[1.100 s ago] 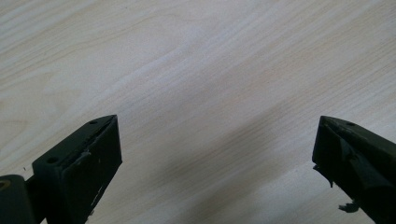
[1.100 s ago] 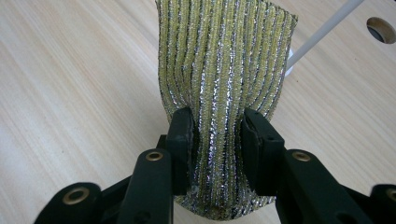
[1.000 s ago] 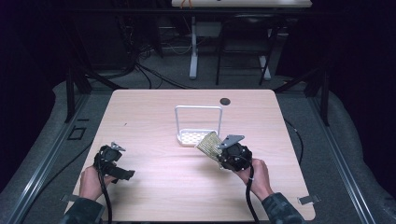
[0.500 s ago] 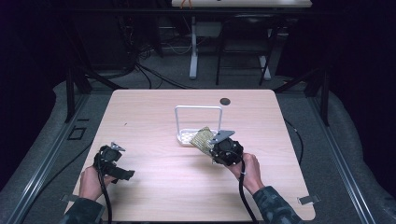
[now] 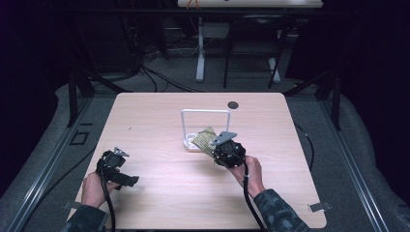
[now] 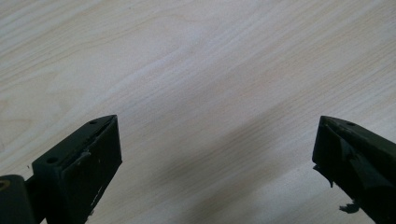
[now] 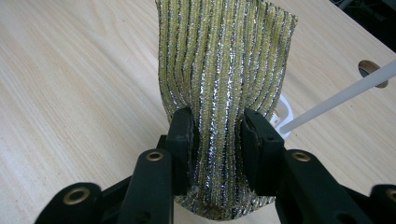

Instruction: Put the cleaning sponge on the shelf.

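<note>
High view: my right gripper (image 5: 218, 145) holds gold-and-silver striped knitted cloth (image 5: 204, 139) just before white wire-frame rack (image 5: 205, 112); left gripper (image 5: 116, 159) well apart.

Left gripper view: jaws wide apart over pale wooden table (image 6: 196, 70).

Right gripper view: jaws clamped on cloth (image 7: 224, 60), long axis running ahead toward rack rod (image 7: 341, 98).

Near the middle of the table (image 5: 159, 116): a wire rack (image 5: 205, 126), upright. Just right of and nearer than its base: the right gripper (image 5: 216, 148), clamped on a ribbed cloth (image 7: 224, 70) lying against the rack's near right side. Far behind the rack, by the far edge: a round hole (image 5: 233, 104). Well apart at the near left: the left gripper (image 5: 116, 166), jaws spread above bare tabletop.
</note>
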`<action>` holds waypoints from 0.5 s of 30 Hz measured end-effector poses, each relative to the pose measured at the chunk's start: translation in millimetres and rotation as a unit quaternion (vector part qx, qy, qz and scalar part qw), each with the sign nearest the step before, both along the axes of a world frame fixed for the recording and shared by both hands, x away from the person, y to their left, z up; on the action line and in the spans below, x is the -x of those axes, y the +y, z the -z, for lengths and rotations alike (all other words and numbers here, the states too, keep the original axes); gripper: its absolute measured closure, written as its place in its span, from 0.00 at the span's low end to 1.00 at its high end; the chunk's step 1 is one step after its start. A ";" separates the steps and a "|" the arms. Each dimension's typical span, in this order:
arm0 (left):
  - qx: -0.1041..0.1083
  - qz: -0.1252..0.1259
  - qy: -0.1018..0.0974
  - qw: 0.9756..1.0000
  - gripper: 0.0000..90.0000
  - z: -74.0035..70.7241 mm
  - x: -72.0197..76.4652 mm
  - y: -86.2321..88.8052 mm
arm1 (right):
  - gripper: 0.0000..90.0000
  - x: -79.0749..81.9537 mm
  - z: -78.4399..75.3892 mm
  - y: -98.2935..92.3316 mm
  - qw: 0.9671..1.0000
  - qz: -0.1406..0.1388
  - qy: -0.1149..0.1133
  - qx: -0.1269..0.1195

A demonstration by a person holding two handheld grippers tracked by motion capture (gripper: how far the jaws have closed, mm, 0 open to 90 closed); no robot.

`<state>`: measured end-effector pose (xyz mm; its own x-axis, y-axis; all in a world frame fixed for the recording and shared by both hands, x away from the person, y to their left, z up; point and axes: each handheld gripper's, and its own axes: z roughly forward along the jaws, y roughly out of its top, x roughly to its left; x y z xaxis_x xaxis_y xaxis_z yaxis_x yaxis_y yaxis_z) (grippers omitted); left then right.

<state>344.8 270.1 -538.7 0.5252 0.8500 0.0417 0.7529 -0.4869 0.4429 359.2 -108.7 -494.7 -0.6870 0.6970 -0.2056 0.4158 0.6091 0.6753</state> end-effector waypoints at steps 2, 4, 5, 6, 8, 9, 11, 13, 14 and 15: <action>0.001 0.000 -0.001 1.000 0.01 -0.3 0.3 -0.9 | 0.74 -1.0 0.2 0.0 1.000 0.003 -0.002 0.003; -0.001 0.002 0.000 1.000 0.01 0.0 0.2 -1.4 | 0.74 -2.5 0.3 -0.4 1.000 0.006 -0.001 0.002; -0.002 0.002 0.000 1.000 0.01 -0.1 0.3 -1.7 | 0.74 -3.2 0.2 -0.3 1.000 0.009 -0.001 0.003; -0.002 0.002 -0.001 1.000 0.01 -0.3 0.4 -1.7 | 0.74 -4.4 0.7 0.5 1.000 0.011 -0.002 0.003; -0.002 0.001 -0.002 1.000 0.01 -0.7 0.8 -1.6 | 0.74 -6.2 1.0 1.9 1.000 0.016 -0.002 0.005; -0.001 0.001 -0.003 1.000 0.01 -0.8 0.7 -1.4 | 0.74 -7.7 1.5 3.0 1.000 0.017 -0.002 0.005; 0.000 0.001 0.000 1.000 0.01 0.0 0.3 -1.3 | 0.74 -10.5 2.5 5.9 1.000 0.020 -0.002 0.005; -0.002 0.002 0.002 1.000 0.01 0.7 -0.5 -1.6 | 0.74 -15.9 5.9 11.2 1.000 0.025 -0.001 0.015; -0.002 0.003 0.002 1.000 0.01 0.8 -0.6 -1.7 | 0.74 -18.6 8.1 13.4 0.999 0.026 -0.002 0.020; -0.002 0.004 0.001 1.000 0.01 0.7 -0.6 -1.8 | 0.74 -20.4 9.7 15.0 0.999 0.028 -0.004 0.024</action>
<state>345.4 268.4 -539.4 0.5319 0.8456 0.0441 0.7503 -0.4948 0.4383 379.7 -93.7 -504.4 -0.6461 0.7231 -0.2443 0.4449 0.6168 0.6493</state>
